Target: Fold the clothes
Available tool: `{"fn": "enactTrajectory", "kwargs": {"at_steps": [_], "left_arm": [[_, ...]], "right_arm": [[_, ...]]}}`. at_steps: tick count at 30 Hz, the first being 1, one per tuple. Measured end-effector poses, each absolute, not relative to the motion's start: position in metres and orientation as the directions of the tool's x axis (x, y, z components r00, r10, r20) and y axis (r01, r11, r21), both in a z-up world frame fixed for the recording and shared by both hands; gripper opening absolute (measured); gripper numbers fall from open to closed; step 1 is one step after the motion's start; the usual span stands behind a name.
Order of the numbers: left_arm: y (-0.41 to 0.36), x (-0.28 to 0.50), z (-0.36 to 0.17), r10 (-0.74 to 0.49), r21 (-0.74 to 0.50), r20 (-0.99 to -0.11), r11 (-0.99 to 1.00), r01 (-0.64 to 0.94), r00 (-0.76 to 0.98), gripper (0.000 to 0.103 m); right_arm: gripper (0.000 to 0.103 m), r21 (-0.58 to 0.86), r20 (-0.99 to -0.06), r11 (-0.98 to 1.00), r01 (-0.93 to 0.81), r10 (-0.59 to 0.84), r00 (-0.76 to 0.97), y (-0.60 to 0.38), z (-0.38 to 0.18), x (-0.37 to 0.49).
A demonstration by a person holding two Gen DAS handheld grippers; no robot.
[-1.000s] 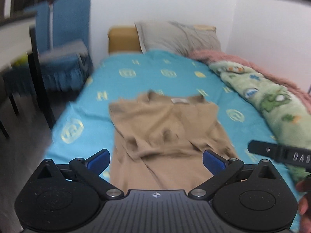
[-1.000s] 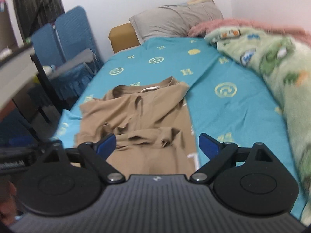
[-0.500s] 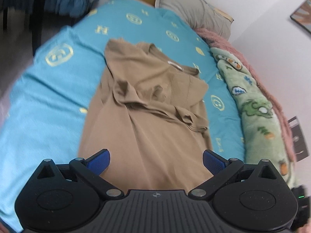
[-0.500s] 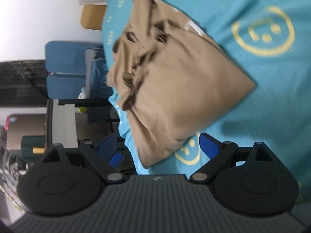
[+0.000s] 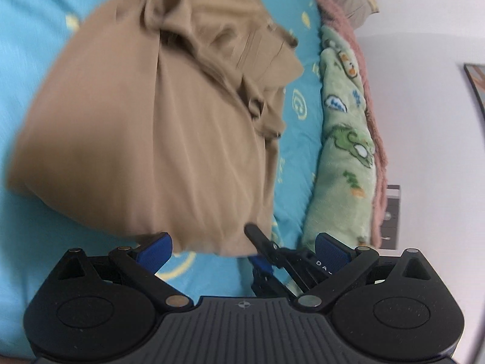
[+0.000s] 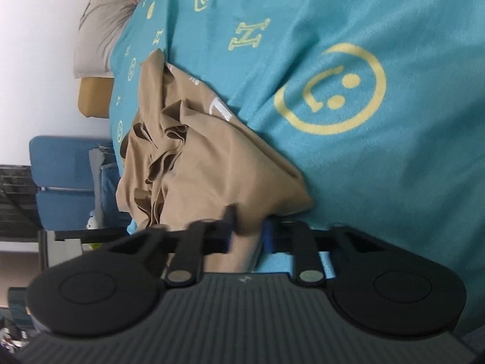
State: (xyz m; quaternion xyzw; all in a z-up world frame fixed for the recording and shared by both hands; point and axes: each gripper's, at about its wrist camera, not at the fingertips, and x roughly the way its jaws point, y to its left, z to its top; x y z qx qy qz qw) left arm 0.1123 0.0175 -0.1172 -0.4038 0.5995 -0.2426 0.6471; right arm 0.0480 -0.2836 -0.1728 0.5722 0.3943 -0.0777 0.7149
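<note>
Now our right tongs (image 6: 247, 232) pinch the shirt's (image 5: 169, 127) near hem corner on the bed (image 6: 394, 166), left tongs (image 5: 242, 247) gaping just short of the hem, shirt stretching away lengthwise toward the pillow.

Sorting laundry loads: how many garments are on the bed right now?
1: a tan shirt lying crumpled on the bed, its near hem between the right gripper's closing fingers. More could be hidden outside these views.

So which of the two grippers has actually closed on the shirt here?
The right gripper: its fingers pinch the tan shirt hem. The left gripper stays spread wide, gripping nothing.
</note>
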Motion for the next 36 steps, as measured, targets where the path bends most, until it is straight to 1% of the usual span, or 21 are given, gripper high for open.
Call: {"fn": "enactTrajectory", "kwargs": {"at_steps": [2,6,8,10,11,12,13,16,19,21,22,24,27,31,34,35,36], "left_arm": [[0.010,0.112,-0.127,-0.820,-0.827,-0.556,0.528,-0.195,0.136,0.101],[-0.012,0.107,-0.135,-0.833,-0.833,-0.547,0.530,-0.160,0.088,0.099],[-0.016,0.106,-0.139,-0.829,-0.830,-0.552,0.535,-0.157,0.093,0.099],[-0.013,0.108,-0.140,-0.798,-0.810,-0.583,0.559,-0.175,0.151,0.097],[-0.011,0.109,-0.141,-0.780,-0.800,-0.599,0.571,-0.185,0.181,0.089],[-0.004,0.108,-0.139,-0.736,-0.774,-0.633,0.600,-0.202,0.241,0.083],[0.002,0.108,-0.137,-0.693,-0.750,-0.661,0.623,-0.221,0.289,0.084],[0.022,0.106,-0.136,-0.649,-0.758,-0.651,0.578,-0.302,0.394,0.080],[0.037,0.100,-0.130,-0.605,-0.769,-0.637,0.536,-0.347,0.477,0.073],[0.044,0.096,-0.126,-0.575,-0.774,-0.629,0.522,-0.357,0.523,0.063],[0.048,0.094,-0.123,-0.560,-0.777,-0.625,0.515,-0.361,0.545,0.059],[0.050,0.091,-0.120,-0.539,-0.778,-0.621,0.510,-0.366,0.568,0.042],[0.056,0.081,-0.110,-0.465,-0.754,-0.639,0.535,-0.381,0.612,0.029],[0.065,0.077,-0.095,-0.454,-0.783,-0.592,0.521,-0.340,0.667,0.028],[0.072,0.077,-0.090,-0.457,-0.789,-0.582,0.520,-0.329,0.673,0.027],[0.073,0.079,-0.089,-0.453,-0.785,-0.584,0.527,-0.326,0.674,0.025],[0.073,0.080,-0.088,-0.449,-0.782,-0.585,0.534,-0.322,0.675,0.019]], "right_arm": [[0.012,0.772,-0.632,0.347,0.532,0.335,0.699,-0.283,-0.166,0.047],[0.010,0.803,-0.590,0.343,0.488,0.335,0.735,-0.289,-0.160,0.046],[0.009,0.818,-0.567,0.338,0.466,0.336,0.752,-0.292,-0.158,0.046],[0.009,0.830,-0.548,0.332,0.448,0.337,0.766,-0.295,-0.156,0.045],[0.009,0.833,-0.545,0.328,0.447,0.336,0.769,-0.297,-0.155,0.045],[0.009,0.835,-0.542,0.323,0.446,0.335,0.771,-0.298,-0.154,0.045],[0.008,0.837,-0.538,0.319,0.445,0.334,0.774,-0.299,-0.154,0.045],[0.008,0.843,-0.529,0.307,0.441,0.331,0.781,-0.303,-0.152,0.045],[0.008,0.850,-0.520,0.294,0.438,0.328,0.789,-0.307,-0.150,0.044],[0.008,0.854,-0.514,0.286,0.436,0.325,0.794,-0.310,-0.149,0.044],[0.008,0.856,-0.511,0.281,0.434,0.324,0.796,-0.311,-0.148,0.044],[0.008,0.858,-0.506,0.275,0.433,0.321,0.800,-0.314,-0.147,0.044],[0.008,0.856,-0.509,0.282,0.433,0.311,0.803,-0.315,-0.147,0.045],[0.008,0.861,-0.495,0.291,0.416,0.302,0.814,-0.315,-0.145,0.046],[0.008,0.863,-0.485,0.313,0.397,0.291,0.825,-0.314,-0.141,0.046],[0.008,0.861,-0.485,0.322,0.394,0.288,0.825,-0.314,-0.141,0.047],[0.008,0.859,-0.485,0.331,0.390,0.286,0.826,-0.313,-0.141,0.048]]}}
